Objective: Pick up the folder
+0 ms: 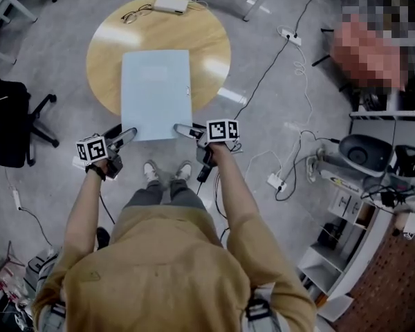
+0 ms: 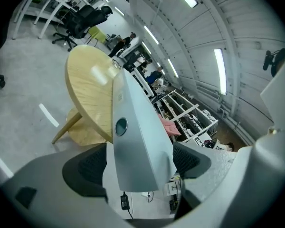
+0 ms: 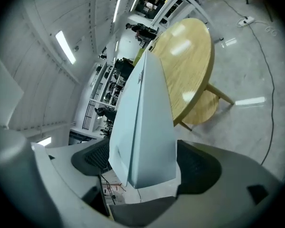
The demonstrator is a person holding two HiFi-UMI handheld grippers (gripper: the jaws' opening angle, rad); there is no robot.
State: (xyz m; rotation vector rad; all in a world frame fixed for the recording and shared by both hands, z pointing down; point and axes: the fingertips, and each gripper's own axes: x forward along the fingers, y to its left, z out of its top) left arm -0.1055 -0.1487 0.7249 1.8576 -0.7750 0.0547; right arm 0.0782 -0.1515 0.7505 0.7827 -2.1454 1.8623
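A pale blue folder [image 1: 155, 92] lies flat on the round wooden table [image 1: 111, 47], its near end jutting over the table's edge toward me. My left gripper [image 1: 128, 136] sits at the folder's near left corner and my right gripper [image 1: 182, 130] at the near right corner. In the left gripper view the folder [image 2: 137, 141] stands edge-on between the wide-apart pads of the left gripper [image 2: 138, 164], with a gap at the left pad. The right gripper [image 3: 145, 163] likewise straddles the folder [image 3: 145, 122] with its jaws spread; both are open.
A pair of glasses [image 1: 131, 14] and a white box [image 1: 171, 4] rest at the table's far edge. A black office chair [image 1: 10, 126] stands to the left. A power strip [image 1: 288, 36] and cables trail over the floor on the right, near shelves [image 1: 332, 254].
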